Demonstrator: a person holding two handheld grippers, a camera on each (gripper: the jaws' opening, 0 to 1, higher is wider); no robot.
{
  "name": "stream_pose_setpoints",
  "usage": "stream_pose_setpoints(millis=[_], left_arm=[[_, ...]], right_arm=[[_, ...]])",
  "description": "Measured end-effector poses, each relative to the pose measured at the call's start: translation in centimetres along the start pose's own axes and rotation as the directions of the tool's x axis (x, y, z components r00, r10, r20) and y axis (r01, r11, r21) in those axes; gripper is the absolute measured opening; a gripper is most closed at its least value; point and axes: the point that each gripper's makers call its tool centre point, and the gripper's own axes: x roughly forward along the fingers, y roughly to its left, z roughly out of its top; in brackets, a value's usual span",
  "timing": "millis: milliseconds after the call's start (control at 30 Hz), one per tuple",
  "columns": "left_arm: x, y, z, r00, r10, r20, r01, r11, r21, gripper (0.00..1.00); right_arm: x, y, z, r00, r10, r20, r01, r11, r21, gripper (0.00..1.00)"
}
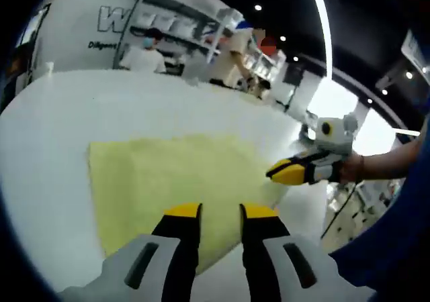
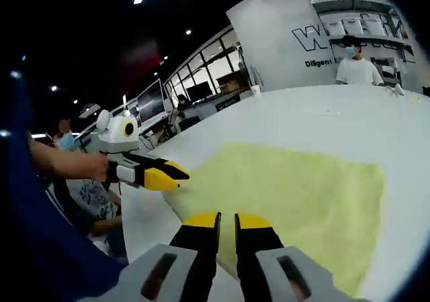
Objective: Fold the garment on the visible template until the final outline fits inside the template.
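Pale yellow rectangular cloth garment point(image 1: 171, 184) lies flat on white table point(image 1: 60, 114); left claw point(image 1: 220, 211) and right claw point(image 2: 226, 219) hover slightly spread, empty, over its near edge, likely lining up a fold grab.

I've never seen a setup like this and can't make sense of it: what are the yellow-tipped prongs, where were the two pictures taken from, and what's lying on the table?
There is no robot here. A person holds a hand tool in each hand, each with a two-jaw gripper and a fisheye camera looking along its jaws. In the left gripper view, the left gripper rises from the bottom, its jaws slightly apart and empty; the right gripper enters from the right. The right gripper view is the mirror: the right gripper's own jaws at the bottom, the left gripper coming in from the left. On the white table a pale yellow cloth lies flat. Nothing is held.
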Motion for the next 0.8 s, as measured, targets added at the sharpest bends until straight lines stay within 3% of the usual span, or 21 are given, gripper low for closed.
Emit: stream_pose_setpoints(millis=[167, 400, 500, 533, 800], left_arm=[[2.4, 0.1, -0.4, 0.998, 0.025, -0.055, -0.019, 0.994, 0.105, 0.18], [3.1, 1.0, -1.4, 0.996, 0.043, -0.080, -0.034, 0.992, 0.119, 0.07], [3.0, 1.0, -2.3, 0.992, 0.038, -0.122, -0.020, 0.989, 0.149, 0.01], [3.0, 1.1, -3.2, 0.990, 0.039, -0.136, -0.014, 0.983, 0.182, 0.01], [0.8, 3.5, -4.4, 0.991, 0.065, -0.114, -0.046, 0.986, 0.161, 0.01]], right_arm=[[2.1, 0.2, -0.4, 0.999, -0.020, -0.042, 0.017, 0.997, -0.070, 0.06], [2.3, -0.2, -2.2, 0.993, -0.026, -0.119, 0.012, 0.993, -0.119, 0.01], [2.2, -0.3, -3.0, 0.989, -0.031, -0.141, 0.010, 0.989, -0.146, 0.00], [1.9, -0.6, -3.4, 0.985, -0.056, -0.166, 0.023, 0.981, -0.193, 0.00], [-0.1, -1.9, -3.9, 0.988, -0.050, -0.149, 0.015, 0.974, -0.224, 0.00]])
